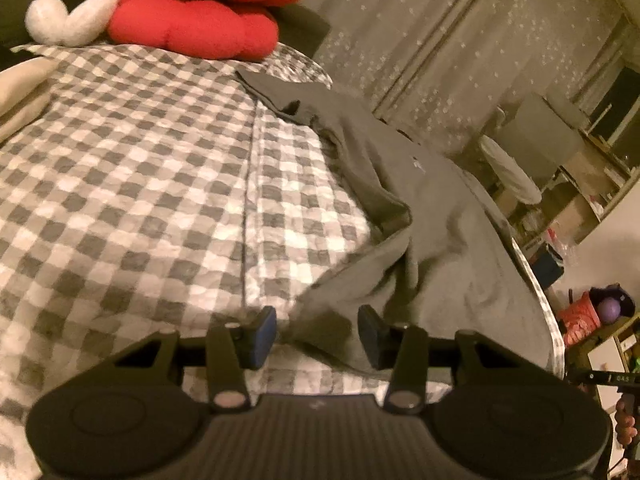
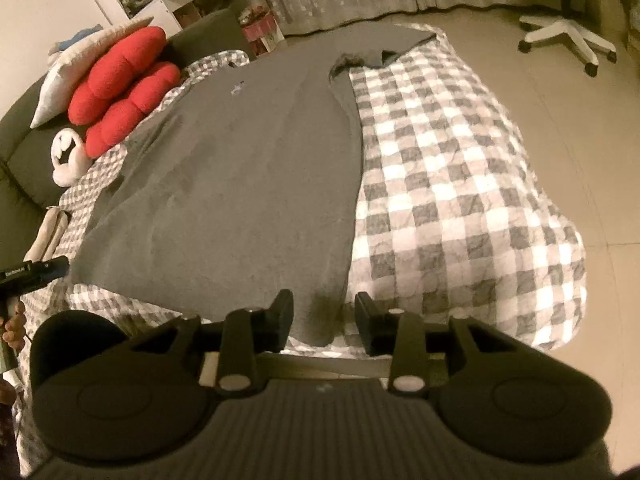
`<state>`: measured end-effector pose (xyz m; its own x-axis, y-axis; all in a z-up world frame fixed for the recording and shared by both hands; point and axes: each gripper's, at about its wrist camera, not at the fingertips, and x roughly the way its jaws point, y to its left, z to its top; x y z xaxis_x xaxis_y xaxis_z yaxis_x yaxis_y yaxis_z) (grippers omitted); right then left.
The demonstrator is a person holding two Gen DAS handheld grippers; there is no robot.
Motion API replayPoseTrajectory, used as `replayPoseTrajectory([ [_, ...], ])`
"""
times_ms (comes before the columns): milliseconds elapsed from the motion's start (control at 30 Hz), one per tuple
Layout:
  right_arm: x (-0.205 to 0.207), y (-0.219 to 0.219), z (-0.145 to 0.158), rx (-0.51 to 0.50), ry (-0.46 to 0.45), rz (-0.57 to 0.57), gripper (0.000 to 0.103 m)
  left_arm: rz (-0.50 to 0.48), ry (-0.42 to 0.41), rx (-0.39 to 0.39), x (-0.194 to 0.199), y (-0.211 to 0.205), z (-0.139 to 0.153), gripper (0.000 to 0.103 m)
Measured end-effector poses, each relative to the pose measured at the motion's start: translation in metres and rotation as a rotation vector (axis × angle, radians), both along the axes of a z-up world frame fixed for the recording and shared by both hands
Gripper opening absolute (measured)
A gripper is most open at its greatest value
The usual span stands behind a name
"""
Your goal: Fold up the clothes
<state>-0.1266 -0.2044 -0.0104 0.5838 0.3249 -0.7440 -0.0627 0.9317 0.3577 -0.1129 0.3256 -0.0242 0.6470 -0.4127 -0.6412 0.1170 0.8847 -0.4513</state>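
Along the near edge of the checked bed (image 2: 460, 184), the grey shirt (image 2: 240, 168) lies spread flat. My left gripper (image 1: 317, 334) and right gripper (image 2: 324, 322) both hang unclenched over its hem corners; I should pinch both evenly before folding.

The left hand-held gripper (image 1: 317, 334) tilts downward, its 2 fingers apart with nothing pinched between the pads. The right hand-held gripper (image 2: 324, 322) also tilts downward, fingers parted and not pressing on anything. A hand (image 2: 14, 330) grips the left one's handle.
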Motion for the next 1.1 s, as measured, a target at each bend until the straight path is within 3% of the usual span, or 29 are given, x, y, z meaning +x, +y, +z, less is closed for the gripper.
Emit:
replayPoseTrajectory([
  [367, 0.016, 0.008, -0.024, 0.002, 0.053, -0.024, 0.038, -0.083, 0.029, 0.076, 0.019, -0.009, 0.000, 0.044],
  [467, 0.019, 0.008, -0.029, 0.010, 0.064, -0.040, 0.038, -0.092, 0.037, 0.097, 0.020, -0.012, -0.002, 0.034],
  [533, 0.019, 0.011, -0.031, 0.010, 0.064, -0.050, 0.037, -0.092, 0.042, 0.108, 0.021, -0.014, -0.005, 0.018],
  [600, 0.019, 0.015, -0.031, -0.013, 0.057, -0.053, 0.026, -0.089, 0.040, 0.115, 0.019, -0.018, -0.006, 0.006],
  [633, 0.018, 0.017, -0.030, -0.025, 0.051, -0.047, 0.011, -0.081, 0.032, 0.122, 0.016, -0.021, -0.006, 0.006],
  [700, 0.015, 0.015, -0.029, -0.009, 0.042, -0.035, 0.006, -0.061, 0.005, 0.143, 0.009, -0.026, -0.001, 0.005],
  [967, -0.010, -0.012, 0.013, 0.061, -0.064, -0.061, 0.005, 0.017, -0.124, 0.093, -0.038, -0.017, 0.046, 0.005],
  [1100, -0.018, -0.020, 0.038, 0.060, -0.120, -0.062, 0.005, 0.028, -0.145, 0.046, -0.054, -0.011, 0.065, 0.005],
])
